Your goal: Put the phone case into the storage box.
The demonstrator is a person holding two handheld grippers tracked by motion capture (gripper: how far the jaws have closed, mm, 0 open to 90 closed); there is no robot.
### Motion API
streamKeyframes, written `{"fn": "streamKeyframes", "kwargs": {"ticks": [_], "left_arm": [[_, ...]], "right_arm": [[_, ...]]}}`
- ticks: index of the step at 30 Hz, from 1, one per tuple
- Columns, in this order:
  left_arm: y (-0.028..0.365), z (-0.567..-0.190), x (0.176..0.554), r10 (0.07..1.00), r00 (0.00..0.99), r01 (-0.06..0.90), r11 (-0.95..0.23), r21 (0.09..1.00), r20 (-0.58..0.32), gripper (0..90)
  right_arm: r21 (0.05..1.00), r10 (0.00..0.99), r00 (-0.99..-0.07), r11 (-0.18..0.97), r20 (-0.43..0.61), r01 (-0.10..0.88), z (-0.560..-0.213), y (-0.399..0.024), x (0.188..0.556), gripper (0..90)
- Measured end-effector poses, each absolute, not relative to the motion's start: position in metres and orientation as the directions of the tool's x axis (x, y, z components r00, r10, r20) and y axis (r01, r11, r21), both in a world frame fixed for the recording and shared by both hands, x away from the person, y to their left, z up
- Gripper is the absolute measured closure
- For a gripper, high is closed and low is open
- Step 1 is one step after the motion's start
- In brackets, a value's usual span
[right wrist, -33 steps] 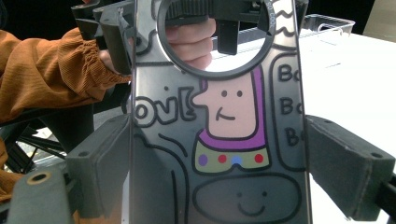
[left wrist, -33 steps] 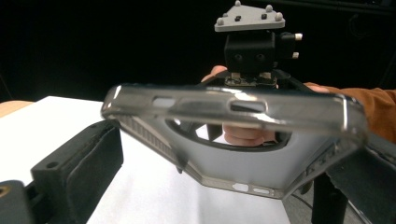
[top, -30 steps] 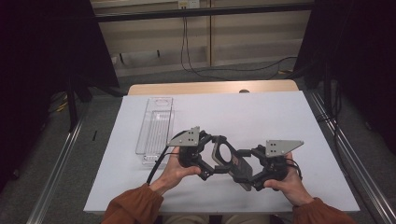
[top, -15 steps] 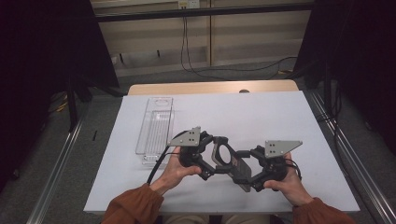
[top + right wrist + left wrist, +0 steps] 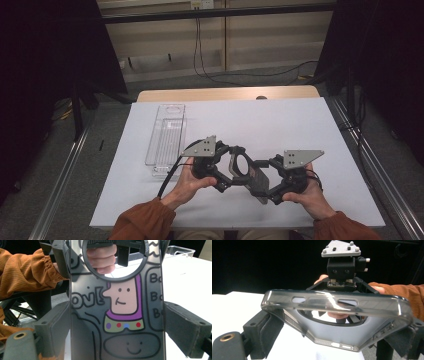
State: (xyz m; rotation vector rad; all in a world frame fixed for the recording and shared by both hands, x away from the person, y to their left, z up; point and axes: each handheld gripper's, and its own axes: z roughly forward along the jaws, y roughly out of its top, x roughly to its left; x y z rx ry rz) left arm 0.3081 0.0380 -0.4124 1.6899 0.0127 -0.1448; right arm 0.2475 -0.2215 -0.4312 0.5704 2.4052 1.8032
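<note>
Phone case [image 5: 248, 173]: translucent grey, held between both grippers above the near part of the white table [image 5: 280, 125], clear of its surface.

1. Left gripper [image 5: 231, 170]. Jaws clenched on 1 end of the phone case. In the left gripper view the phone case [image 5: 342, 315] lies across the frame, upper rim toward the camera, with the padded jaws pressed against its 2 opposite side edges. Slots are cut in the rim, and a large round opening sits in the back panel.

2. Right gripper [image 5: 267, 189]. Jaws clenched on the opposite end of the phone case. In the right gripper view the phone case [image 5: 117, 315] stands upright between the 2 padded jaws, which touch its long edges. The printed back faces the camera: a cartoon figure with a purple hood, a collar carrying 4 coloured dots, a smiling oval below it, and outlined lettering at both sides. A dark ring borders the round opening at the top, and fingers of the person's left hand [image 5: 102, 257] show through it.

3. Clear plastic tray [image 5: 166, 138]. Resting on the left part of the table, beyond the left gripper and apart from it.

4. Person's hands. Each holds 1 gripper; orange sleeves [image 5: 142, 222] enter from the near edge.
</note>
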Motion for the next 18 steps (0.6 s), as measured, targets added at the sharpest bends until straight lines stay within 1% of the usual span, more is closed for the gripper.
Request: {"fn": "streamKeyframes", "kwargs": {"ticks": [3, 10, 12, 14, 16, 18], "left_arm": [[0.0382, -0.4106, 0.3076, -0.088, 0.991, 0.092, -0.133, 0.987, -0.104, 10.7], [0.0378, -0.4089, 0.3067, -0.079, 0.992, 0.082, -0.153, 0.985, -0.095, 11.9], [0.0382, -0.4077, 0.3076, -0.096, 0.991, 0.077, -0.161, 0.984, -0.093, 12.1], [0.037, -0.4076, 0.306, -0.086, 0.992, 0.079, -0.153, 0.985, -0.093, 12.3], [0.0377, -0.4051, 0.3061, -0.095, 0.992, 0.069, -0.18, 0.981, -0.087, 12.7], [0.0378, -0.4045, 0.3056, -0.083, 0.993, 0.067, -0.175, 0.982, -0.083, 12.7]], "right_arm": [[0.941, 0.342, -0.927, 0.236, 0.151, 0.24, -0.43, -0.2215, 0.2476, 11.5], [0.936, 0.343, -0.929, 0.262, 0.137, 0.234, -0.4306, -0.2194, 0.2477, 11.0], [0.936, 0.342, -0.93, 0.263, 0.134, 0.232, -0.4307, -0.2189, 0.2478, 11.0], [0.937, 0.339, -0.931, 0.262, 0.135, 0.231, -0.4307, -0.2185, 0.2479, 10.7], [0.937, 0.334, -0.932, 0.259, 0.14, 0.233, -0.4314, -0.2176, 0.2481, 10.2], [0.938, 0.338, -0.931, 0.258, 0.137, 0.231, -0.4313, -0.2172, 0.2477, 10.0]]}}
